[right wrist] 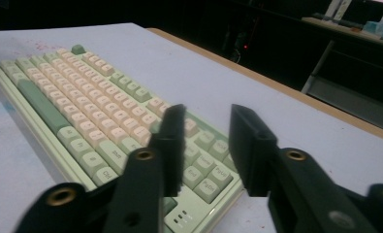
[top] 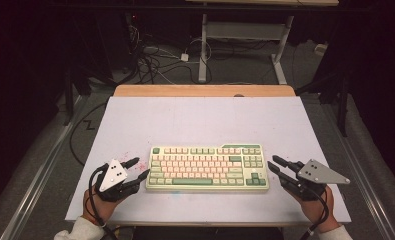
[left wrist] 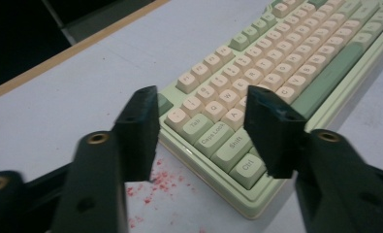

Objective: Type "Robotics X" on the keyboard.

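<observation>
A pale green keyboard (top: 207,167) with cream and green keys lies flat near the front of the white table (top: 195,120). My left gripper (top: 140,167) sits at its left end, jaws apart; in the left gripper view the left gripper (left wrist: 202,97) frames the keyboard's (left wrist: 295,53) Tab and Caps Lock corner without pressing on it. My right gripper (top: 272,162) sits at the right end. In the right gripper view the right gripper (right wrist: 207,111) hovers with a narrower gap over the keyboard's (right wrist: 82,97) navigation keys, holding nothing.
Red specks (top: 140,165) stain the table beside the keyboard's left end. A wooden edge (top: 205,90) borders the table's far side. Beyond it lie floor cables (top: 160,60) and the white legs of another desk (top: 245,30). Dark surroundings flank the table.
</observation>
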### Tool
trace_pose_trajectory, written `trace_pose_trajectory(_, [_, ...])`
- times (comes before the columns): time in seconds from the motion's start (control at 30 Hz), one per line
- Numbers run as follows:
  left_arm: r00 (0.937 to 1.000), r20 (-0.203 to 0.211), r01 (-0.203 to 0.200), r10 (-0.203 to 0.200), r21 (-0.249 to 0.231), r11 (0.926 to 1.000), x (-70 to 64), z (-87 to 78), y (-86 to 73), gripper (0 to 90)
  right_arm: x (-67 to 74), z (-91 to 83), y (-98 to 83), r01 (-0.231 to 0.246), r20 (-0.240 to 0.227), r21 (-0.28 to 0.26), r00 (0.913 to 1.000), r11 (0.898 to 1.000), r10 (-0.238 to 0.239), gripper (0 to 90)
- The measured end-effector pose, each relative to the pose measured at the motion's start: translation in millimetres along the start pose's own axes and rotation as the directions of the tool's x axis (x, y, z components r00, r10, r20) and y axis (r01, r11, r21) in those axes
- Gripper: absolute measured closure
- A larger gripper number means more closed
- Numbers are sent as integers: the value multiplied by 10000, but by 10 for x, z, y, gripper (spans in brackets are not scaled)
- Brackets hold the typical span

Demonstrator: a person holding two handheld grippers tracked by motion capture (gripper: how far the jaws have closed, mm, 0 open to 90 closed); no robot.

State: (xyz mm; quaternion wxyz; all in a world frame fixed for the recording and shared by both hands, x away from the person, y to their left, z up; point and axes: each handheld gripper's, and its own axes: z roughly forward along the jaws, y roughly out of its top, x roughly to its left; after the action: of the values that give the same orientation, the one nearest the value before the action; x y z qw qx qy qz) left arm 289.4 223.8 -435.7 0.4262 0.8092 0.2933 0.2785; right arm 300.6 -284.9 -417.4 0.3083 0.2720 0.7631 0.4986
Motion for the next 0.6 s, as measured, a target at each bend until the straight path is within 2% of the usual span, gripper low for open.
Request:
trace_pose_trajectory(0.1, [9994,310,173,-178,164,9997,-7,3,8,679,14,13,21,92,-226,149,9997,9998,-88,849])
trace_pose_trajectory(0.13, [9993,318,203,-208,179,9996,-9,3,13,679,14,13,21,92,-226,149,9997,9998,-88,849])
trace_pose_trajectory(0.17, [9990,378,237,-244,189,9995,-8,0,17,775,29,25,39,141,-382,173,9992,9998,-134,900])
trace_pose_trajectory(0.2, [9986,441,282,-291,204,9994,-5,-2,20,828,39,33,50,167,-436,258,9989,9995,-155,900])
trace_pose_trajectory(0.27, [9980,530,318,-332,283,9991,-3,-1,28,877,60,56,67,262,-573,359,9981,9990,-241,900])
trace_pose_trajectory(0.6, [9904,1325,269,-403,1009,9945,-8,93,127,877,140,155,181,506,-948,481,9944,9976,-459,900])
